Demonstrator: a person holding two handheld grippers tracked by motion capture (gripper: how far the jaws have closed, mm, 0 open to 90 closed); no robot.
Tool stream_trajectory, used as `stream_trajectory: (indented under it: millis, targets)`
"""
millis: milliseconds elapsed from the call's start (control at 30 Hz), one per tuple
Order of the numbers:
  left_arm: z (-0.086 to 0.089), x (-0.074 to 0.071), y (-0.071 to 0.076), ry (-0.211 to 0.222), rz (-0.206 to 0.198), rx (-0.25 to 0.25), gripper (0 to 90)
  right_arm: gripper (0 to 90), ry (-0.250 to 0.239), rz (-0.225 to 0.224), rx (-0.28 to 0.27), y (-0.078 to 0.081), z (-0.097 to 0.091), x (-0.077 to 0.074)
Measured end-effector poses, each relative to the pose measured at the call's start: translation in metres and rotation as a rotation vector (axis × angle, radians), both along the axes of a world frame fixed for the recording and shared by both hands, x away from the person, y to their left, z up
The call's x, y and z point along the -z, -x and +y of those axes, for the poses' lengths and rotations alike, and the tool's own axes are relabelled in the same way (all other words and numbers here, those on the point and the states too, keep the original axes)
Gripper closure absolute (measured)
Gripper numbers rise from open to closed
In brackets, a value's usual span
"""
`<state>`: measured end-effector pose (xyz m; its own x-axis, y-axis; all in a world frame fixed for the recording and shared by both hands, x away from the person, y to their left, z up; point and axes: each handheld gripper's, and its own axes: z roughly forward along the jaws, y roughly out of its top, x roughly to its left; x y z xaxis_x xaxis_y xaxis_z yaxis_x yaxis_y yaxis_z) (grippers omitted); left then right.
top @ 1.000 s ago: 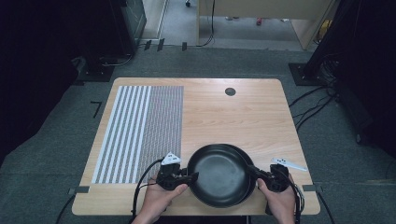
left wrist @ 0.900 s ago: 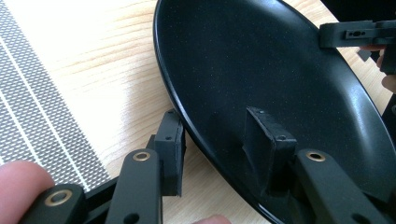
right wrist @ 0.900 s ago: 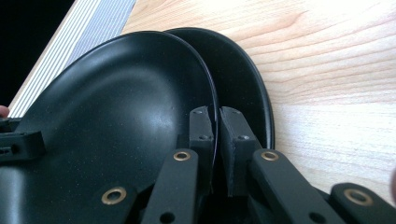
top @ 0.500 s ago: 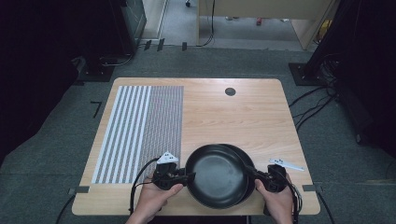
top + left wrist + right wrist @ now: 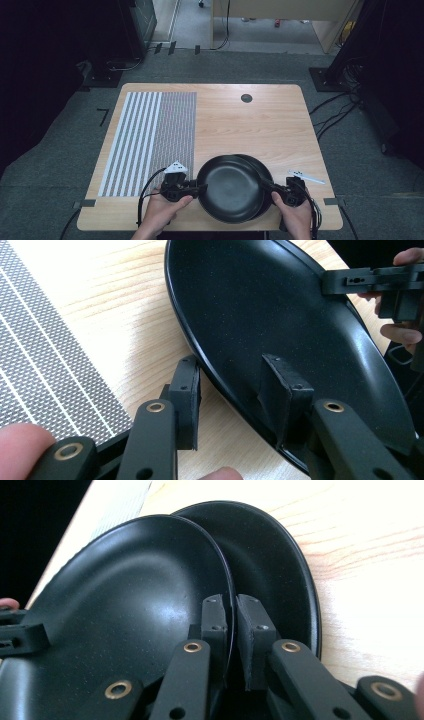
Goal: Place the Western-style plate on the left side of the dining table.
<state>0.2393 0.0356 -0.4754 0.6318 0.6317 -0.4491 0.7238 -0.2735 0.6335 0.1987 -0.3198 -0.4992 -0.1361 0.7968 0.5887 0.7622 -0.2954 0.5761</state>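
Near your edge of the wooden table (image 5: 260, 125), two black plates sit one on the other, the top plate (image 5: 227, 187) pushed a little to your left so the bottom plate (image 5: 265, 172) peeks out on the right. Your right gripper (image 5: 231, 630) has its jaws squeezed tight on the right rim of the top plate, one pad above the rim and one under it. Your left gripper (image 5: 240, 400) has one jaw on top of the plate's left rim and one under it, with a gap at the lower pad, so I cannot tell if it grips, and the striped mat (image 5: 150, 140) lies just to the left.
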Motion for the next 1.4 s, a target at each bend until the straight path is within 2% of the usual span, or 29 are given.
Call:
stream_trajectory:
  millis: [133,433,500,633,800,1000,1100,1400]
  targets:
    - [0.001,0.001,-0.001,0.009,-0.002,0.006,61.9,79.5,-0.039,0.006,0.007,-0.001,0.000,0.002]
    - [0.002,0.003,-0.001,0.027,-0.003,0.003,61.9,77.6,-0.050,0.017,0.019,-0.002,0.007,0.009]
    - [0.002,0.003,-0.002,0.030,0.000,0.003,62.0,79.0,-0.073,0.017,0.031,-0.002,0.006,0.010]
    - [0.004,0.005,-0.002,0.046,0.017,-0.005,63.6,82.3,-0.161,0.019,0.054,-0.001,0.001,0.012]
    - [0.005,0.008,-0.002,0.074,0.032,-0.030,65.7,83.9,-0.189,-0.001,0.073,0.001,0.001,0.012]
    - [0.004,0.007,0.000,0.105,0.028,-0.048,69.9,84.9,-0.240,-0.028,0.101,0.003,-0.001,0.012]
    - [0.005,0.009,-0.001,0.127,0.048,-0.059,71.1,85.3,-0.244,-0.044,0.109,0.004,-0.001,0.011]
    - [0.004,0.010,-0.001,0.126,0.067,-0.071,71.5,85.2,-0.230,-0.031,0.119,0.004,-0.001,0.008]
